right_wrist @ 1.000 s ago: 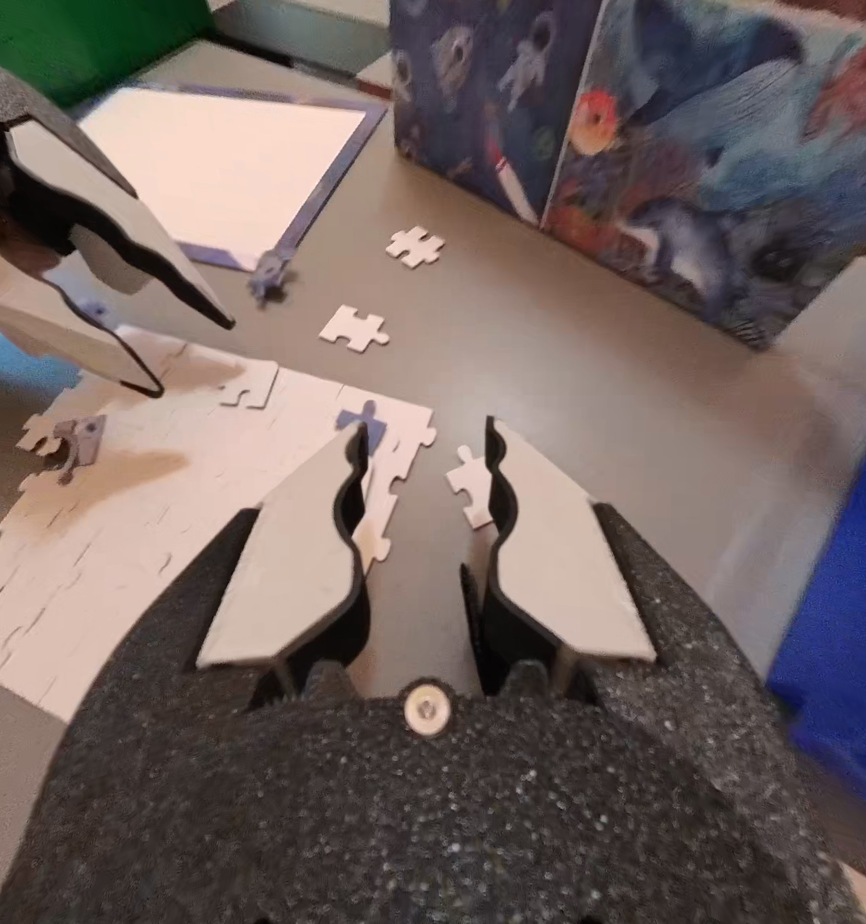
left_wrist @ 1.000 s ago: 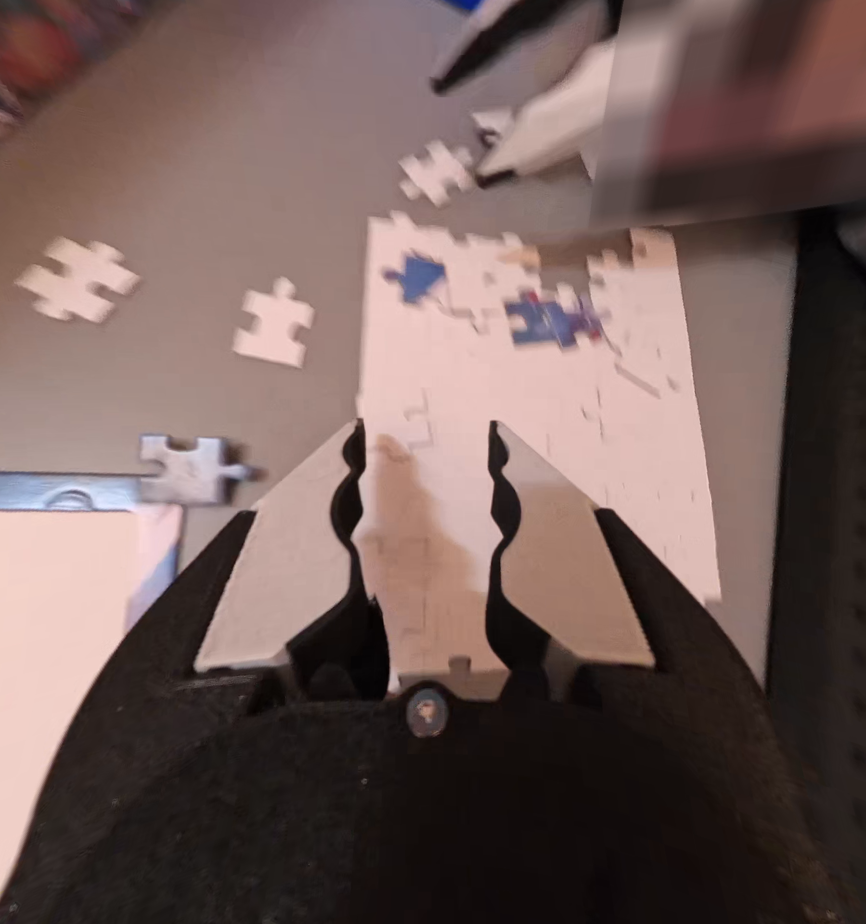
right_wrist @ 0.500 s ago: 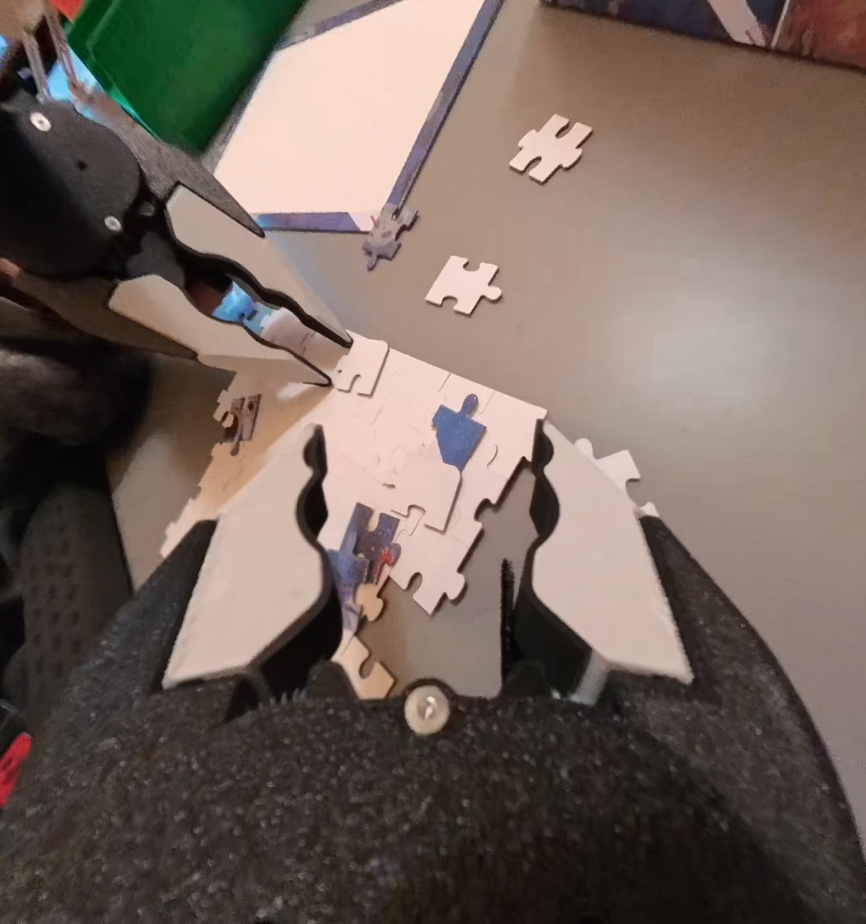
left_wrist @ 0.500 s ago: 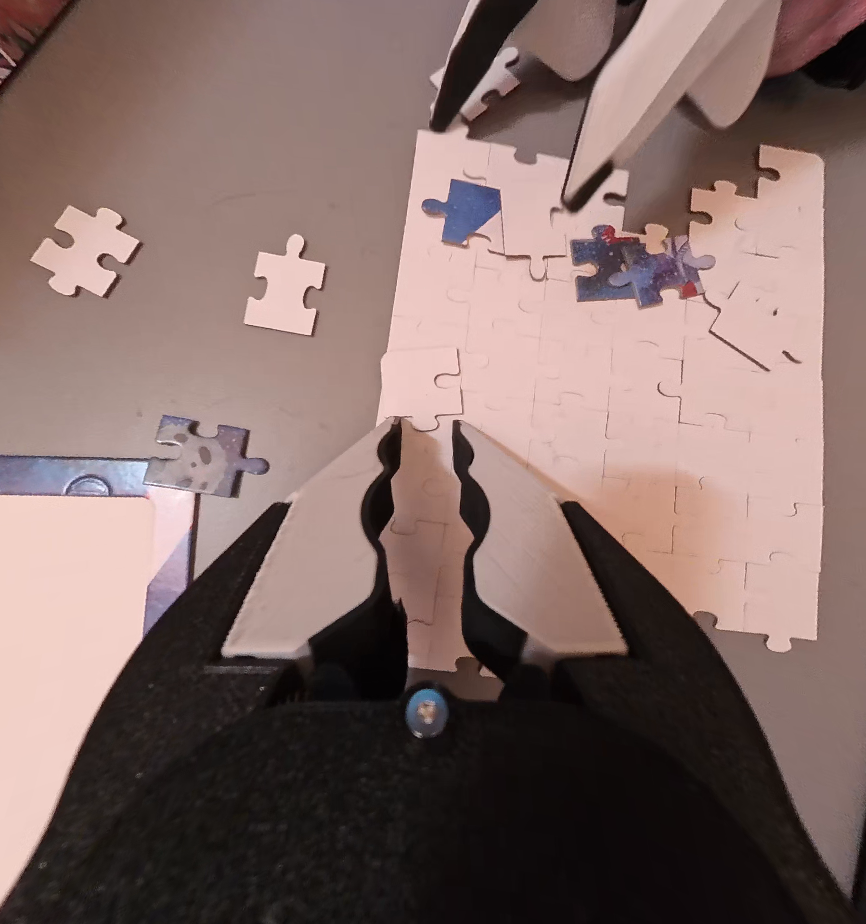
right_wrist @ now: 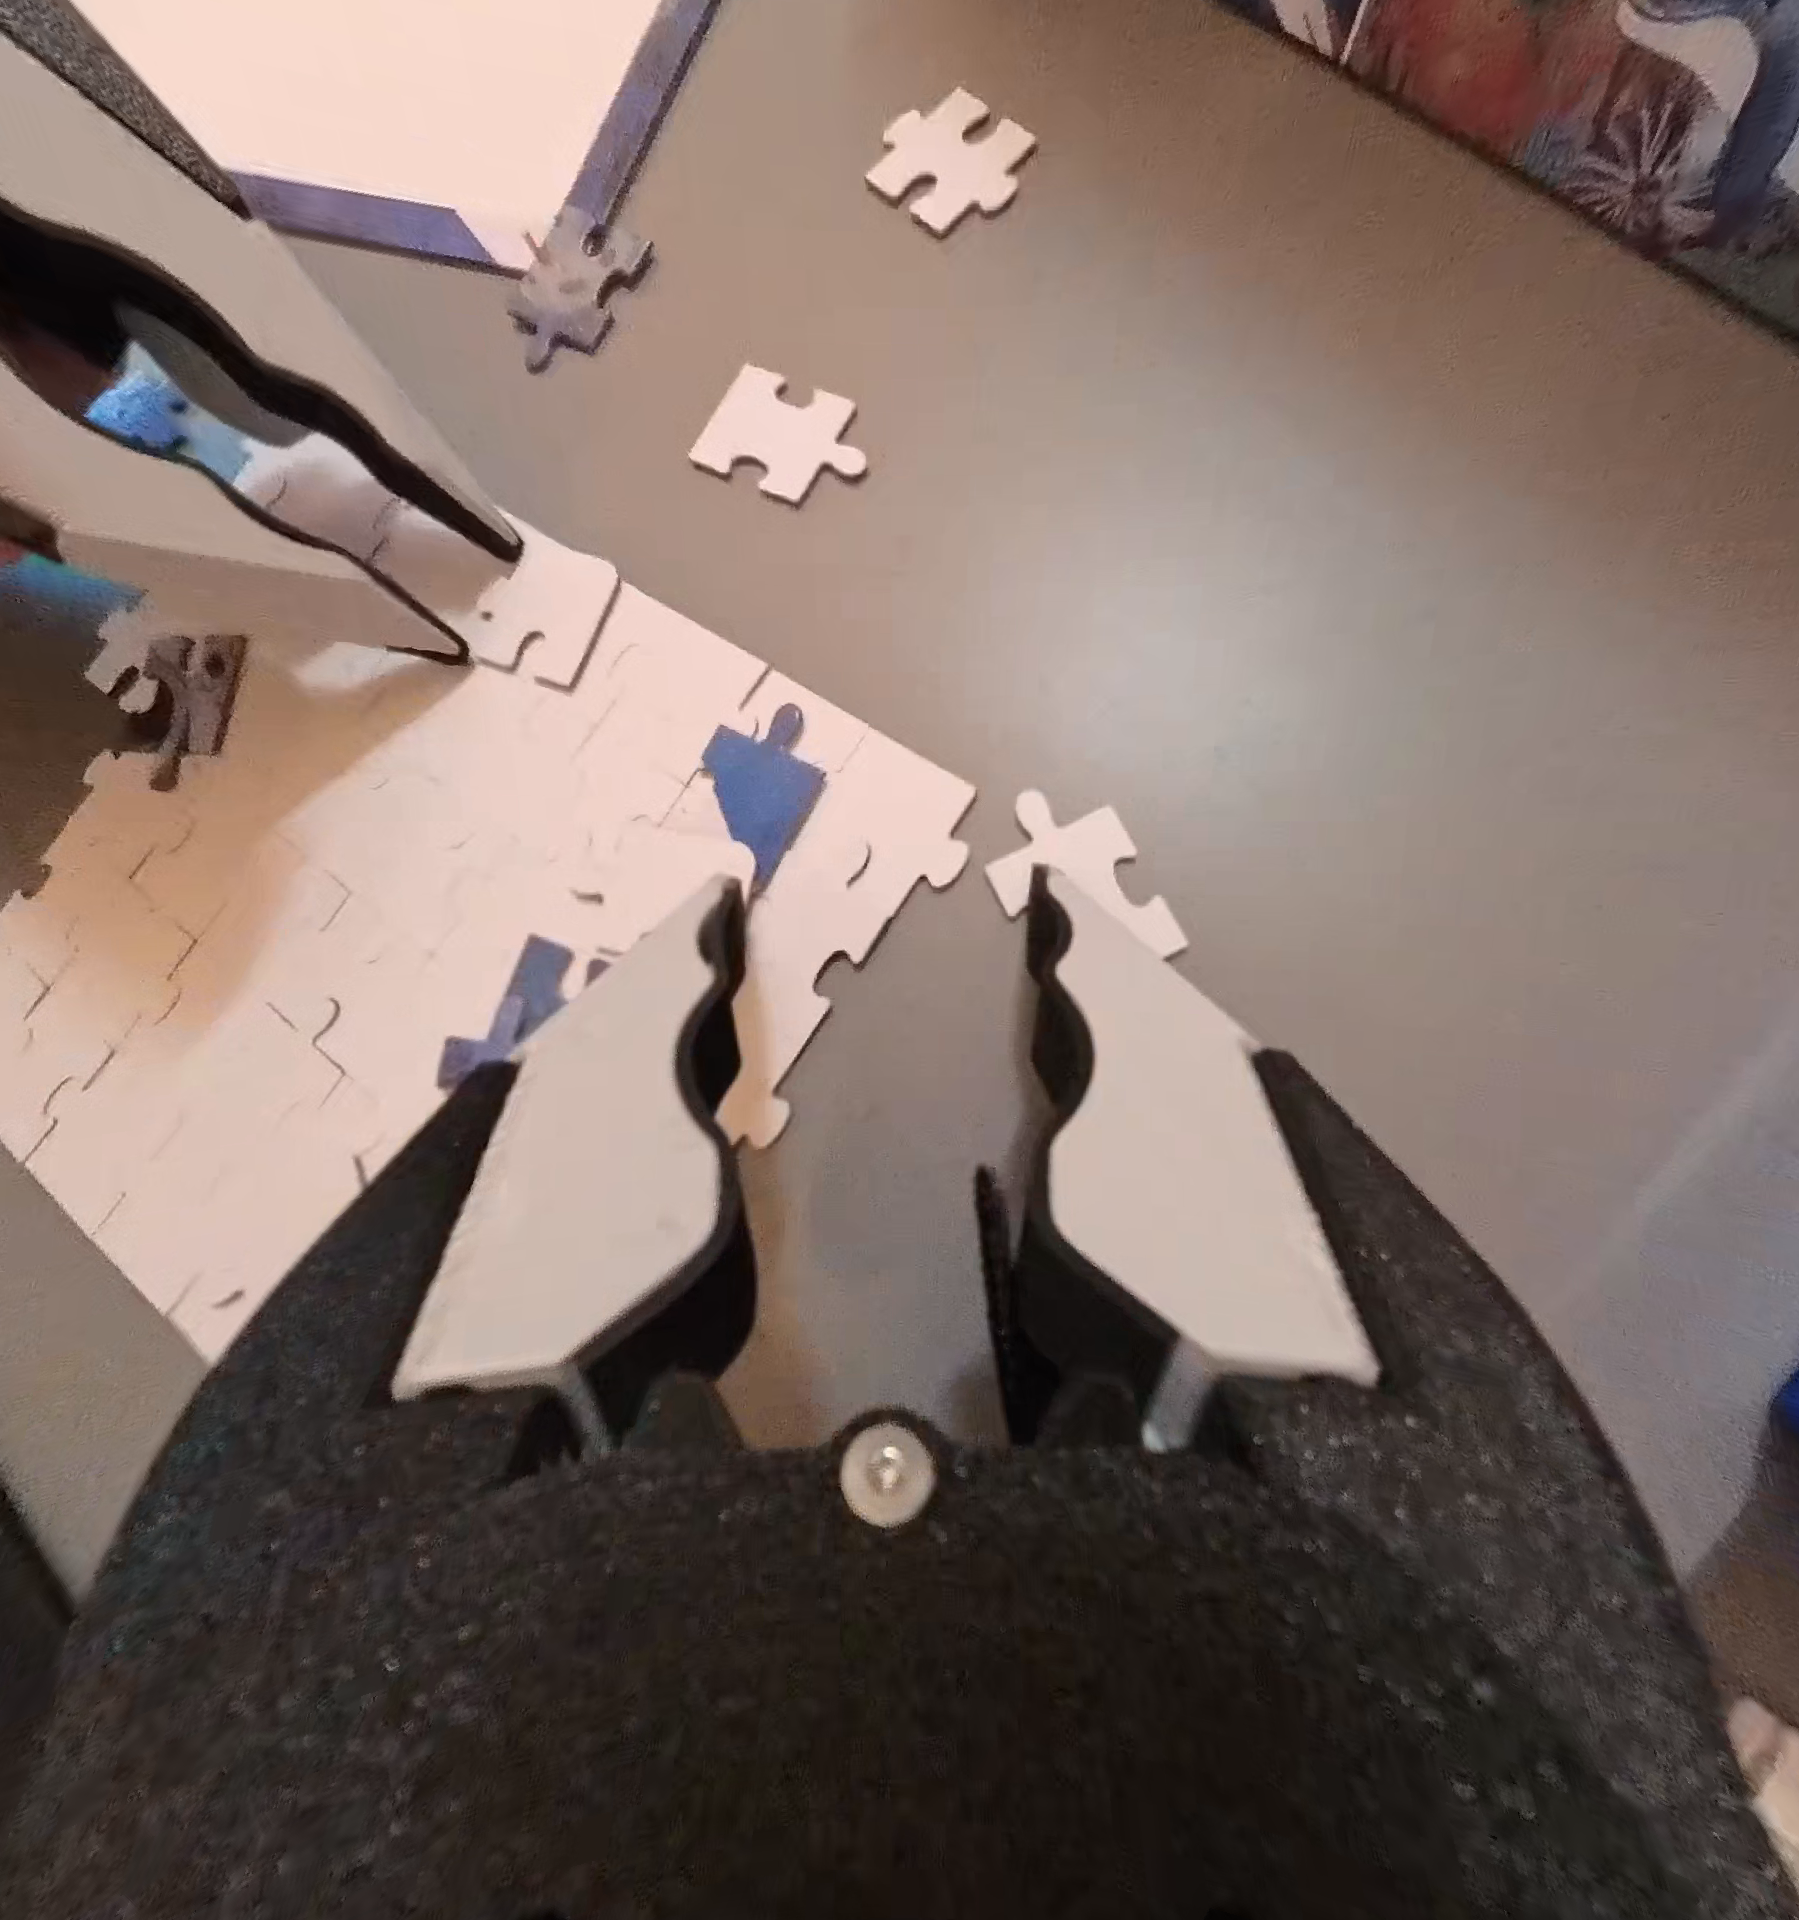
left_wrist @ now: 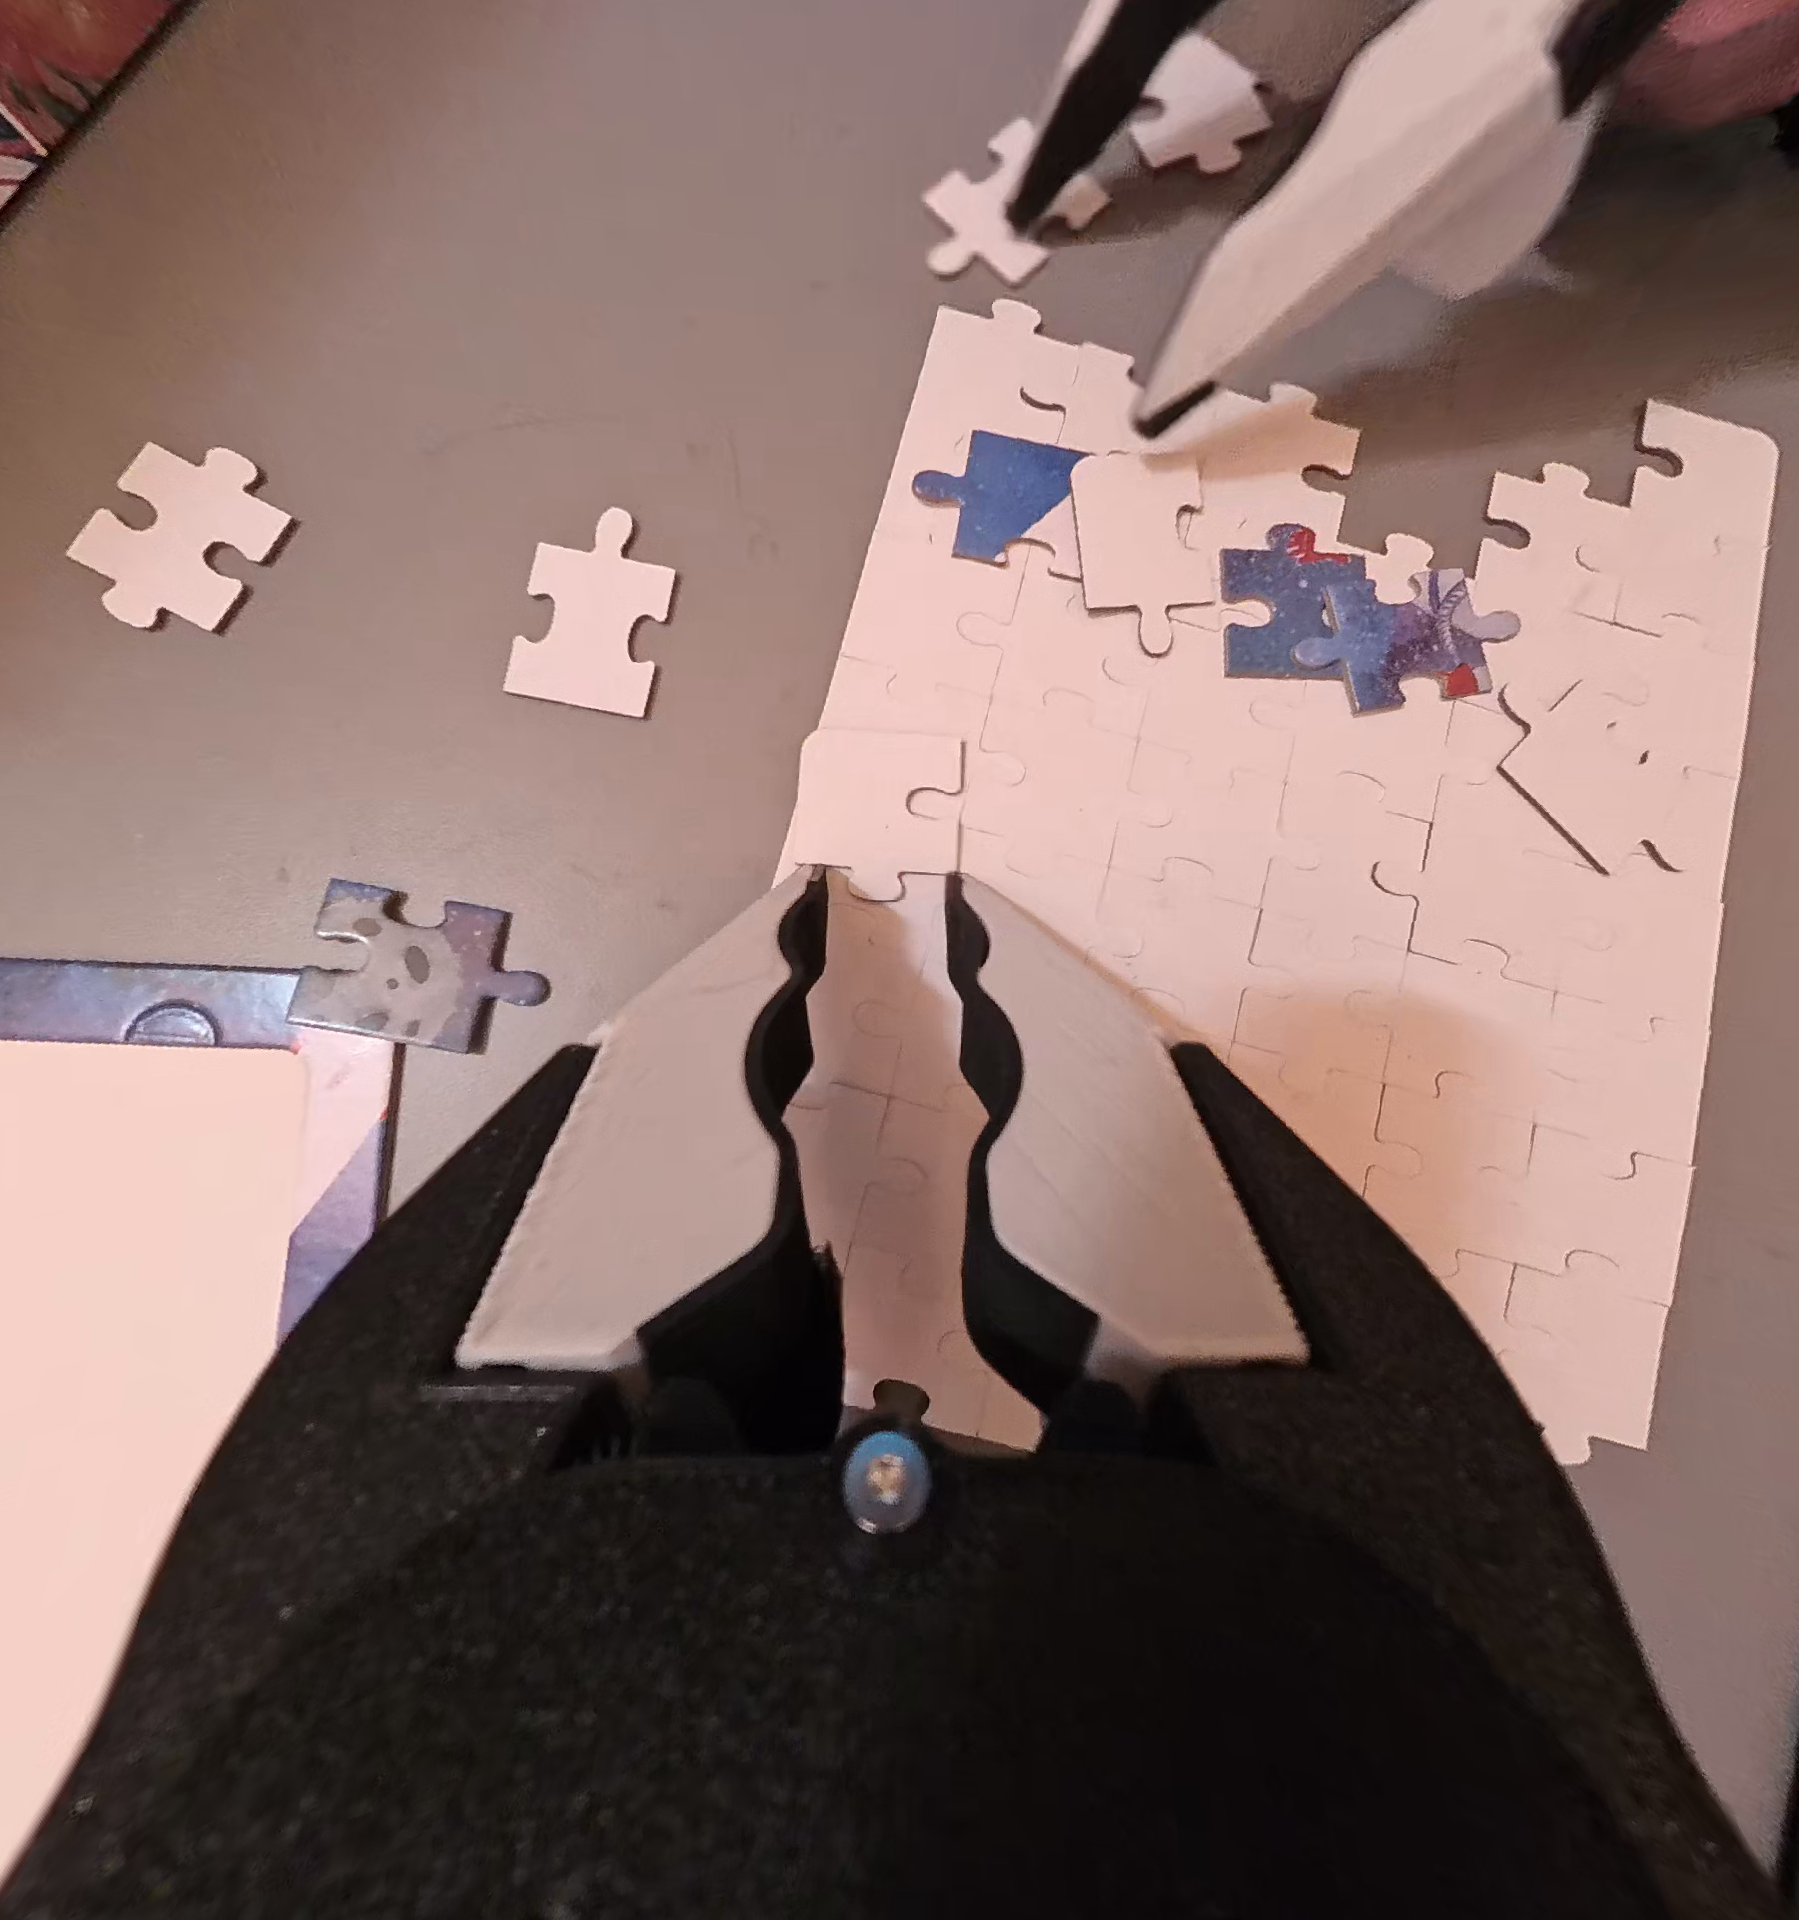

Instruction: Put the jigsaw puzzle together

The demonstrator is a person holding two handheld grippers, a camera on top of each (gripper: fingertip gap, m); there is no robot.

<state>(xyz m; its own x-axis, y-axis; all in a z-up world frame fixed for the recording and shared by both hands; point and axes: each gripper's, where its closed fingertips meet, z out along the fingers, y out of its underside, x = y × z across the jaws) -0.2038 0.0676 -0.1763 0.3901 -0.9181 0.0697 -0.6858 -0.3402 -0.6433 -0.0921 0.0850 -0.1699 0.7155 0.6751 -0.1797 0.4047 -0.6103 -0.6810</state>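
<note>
Left wrist view: mostly assembled jigsaw puzzle, white backs up on grey table, left gripper slightly parted, empty, tips at a raised edge piece. Right wrist view: right gripper wide apart, empty, above puzzle corner beside loose piece; several pieces unplaced.

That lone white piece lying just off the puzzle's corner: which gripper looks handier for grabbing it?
The right gripper. It is open, with one fingertip at the loose white piece. The left gripper sits at the assembled puzzle's other edge.
</note>
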